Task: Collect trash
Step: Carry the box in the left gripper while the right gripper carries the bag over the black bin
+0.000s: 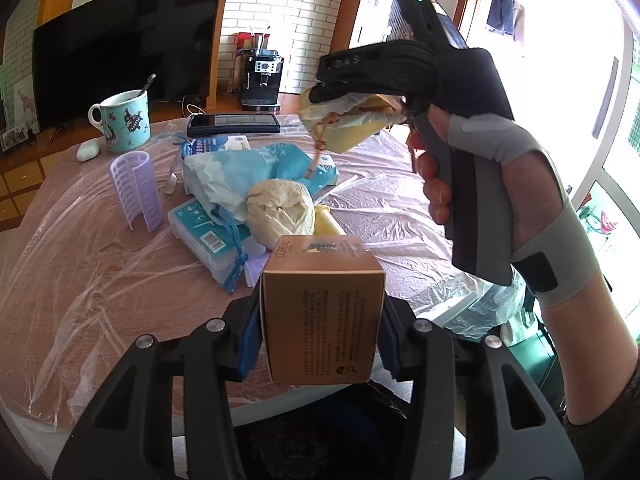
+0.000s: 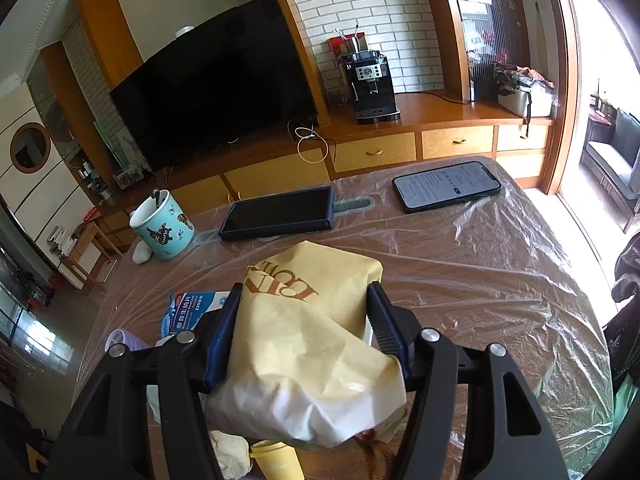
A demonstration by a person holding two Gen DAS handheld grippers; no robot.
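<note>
Trash, two items in your grip. Item one: brown cardboard box (image 1: 320, 312), printed text on its faces, clamped between the blue pads of your left gripper (image 1: 320, 344), both pads pressed flat on its side walls, held above the table (image 1: 100, 280) edge. Item two: crumpled yellow paper bag (image 2: 312, 344) with brown lettering and a brown cord handle, squeezed between the fingers of your right gripper (image 2: 304, 332); it bulges above and below the pads. Containers on the plastic-covered table: teal mug (image 1: 126, 122) holding a spoon (image 1: 147, 83); clear plastic case (image 1: 204, 236) with a barcode label, contents unclear. Loose beside them: beige crumpled wad (image 1: 280, 208), blue-and-white bag (image 1: 240, 176), lilac curved rack (image 1: 137, 188), two phones.
</note>
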